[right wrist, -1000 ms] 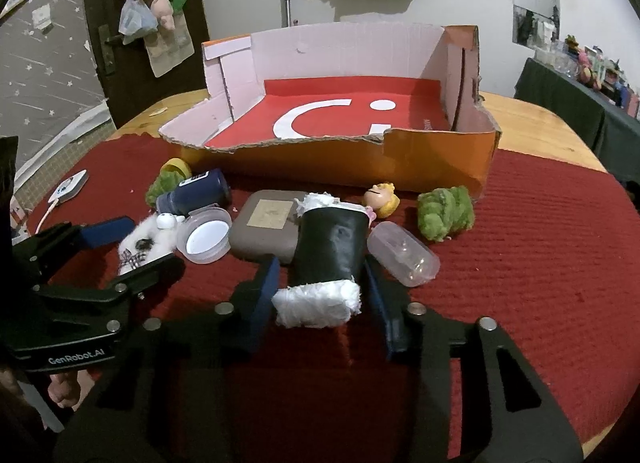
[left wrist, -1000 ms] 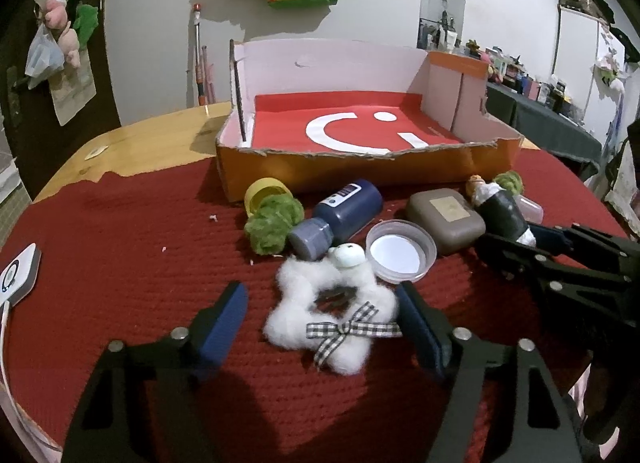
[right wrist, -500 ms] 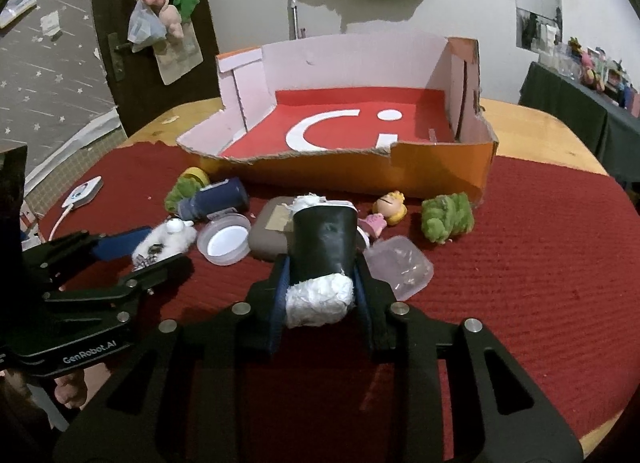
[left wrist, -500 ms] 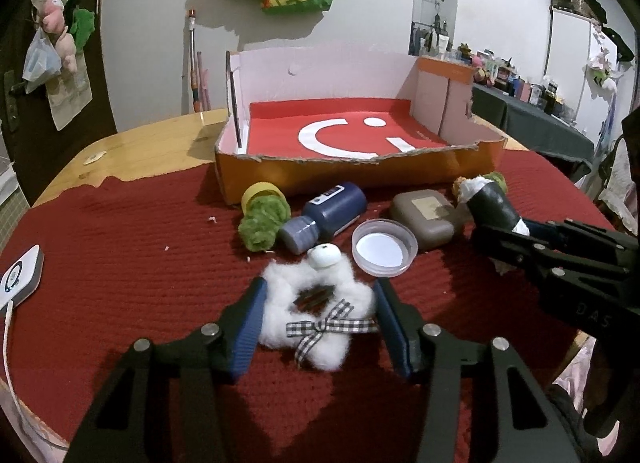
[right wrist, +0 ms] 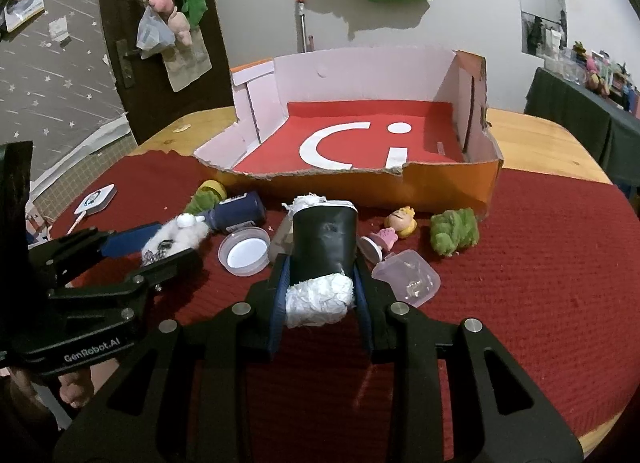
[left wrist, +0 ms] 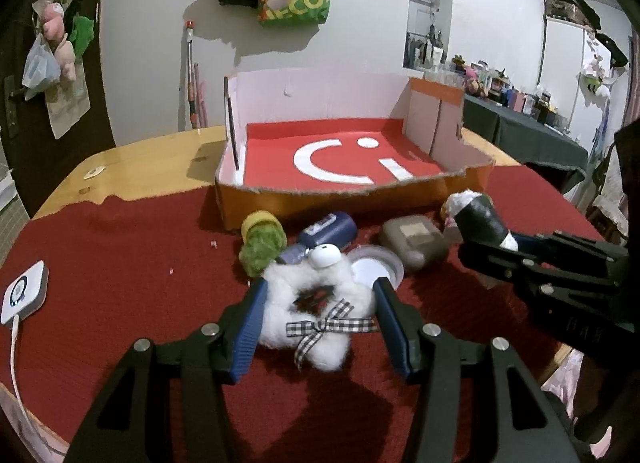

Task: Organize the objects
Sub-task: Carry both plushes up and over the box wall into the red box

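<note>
My left gripper (left wrist: 320, 291) is shut on a white fluffy scrunchie (left wrist: 276, 323) with a checked bow, both blue pads pressing into its sides. In the right wrist view the scrunchie (right wrist: 176, 233) shows at the left, inside the left gripper (right wrist: 168, 247). My right gripper (right wrist: 320, 267) is shut on a black roll (right wrist: 324, 239) stuffed with white fluff at both ends. The same roll (left wrist: 480, 219) shows at the right of the left wrist view. Behind the objects stands an orange cardboard box (left wrist: 332, 207) with a red floor and nothing in it.
On the red mat (left wrist: 120, 263) before the box lie a green plush (left wrist: 260, 247), a navy bottle (left wrist: 332, 229), a clear lid (left wrist: 376, 267) and a brown case (left wrist: 412, 239). A doll (right wrist: 402, 221), a second green plush (right wrist: 456, 231) and a clear tub (right wrist: 406, 277) lie to the right.
The left jaws closed from wide apart onto the scrunchie. The right jaws closed onto the black roll. Both held things now sit a little higher against the objects behind them.
</note>
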The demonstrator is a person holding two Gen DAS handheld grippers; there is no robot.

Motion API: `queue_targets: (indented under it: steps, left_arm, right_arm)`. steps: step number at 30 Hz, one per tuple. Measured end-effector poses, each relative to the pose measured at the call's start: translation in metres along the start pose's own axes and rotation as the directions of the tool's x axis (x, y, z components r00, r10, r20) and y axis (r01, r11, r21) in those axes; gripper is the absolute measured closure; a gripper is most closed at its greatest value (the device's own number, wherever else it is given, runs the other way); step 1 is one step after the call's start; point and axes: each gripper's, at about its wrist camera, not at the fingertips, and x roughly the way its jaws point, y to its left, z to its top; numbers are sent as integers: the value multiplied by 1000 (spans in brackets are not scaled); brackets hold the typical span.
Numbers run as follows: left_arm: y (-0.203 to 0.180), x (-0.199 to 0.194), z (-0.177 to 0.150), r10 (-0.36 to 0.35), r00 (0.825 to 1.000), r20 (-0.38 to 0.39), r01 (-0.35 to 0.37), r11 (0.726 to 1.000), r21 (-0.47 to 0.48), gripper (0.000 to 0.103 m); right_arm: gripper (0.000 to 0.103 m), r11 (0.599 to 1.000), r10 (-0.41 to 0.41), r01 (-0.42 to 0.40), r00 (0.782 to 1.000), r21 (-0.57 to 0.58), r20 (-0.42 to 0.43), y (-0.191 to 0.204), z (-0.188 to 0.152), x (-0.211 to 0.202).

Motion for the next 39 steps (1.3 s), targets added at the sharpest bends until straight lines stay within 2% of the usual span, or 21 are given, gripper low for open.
queue_targets:
  steps: [10,15,22,28,34,39]
  left_arm:
    - [0,3,35,-14,999,31,13,1000,19,47]
    - [-2,12,51,-43,999,23,43,999,16,47]
    - [-4,23,72,-44,999,27,44,999,13,47]
    - [-2,42,88,-56,998,-5,56,998,-4,47]
    - [1,58,106,-33,999,-10,33,999,2,47]
    - [6,81,114,-34,998,-51,33,999,-11,47]
  right_arm:
    - [74,1000,16,-16,1000,-2,26,-5,23,-5]
    - [74,1000,17,-17,999,-2,35,-7,34,-3]
    - [74,1000,23,-24,999,13,29,-18,53,4]
    - [74,1000,21,-21,1000,11,2,-23,68,17]
    - [74,999,32,-32,999,26,-16,-31,86,29]
    - [74,999,28,-26,999,32,-36,-39,96,42]
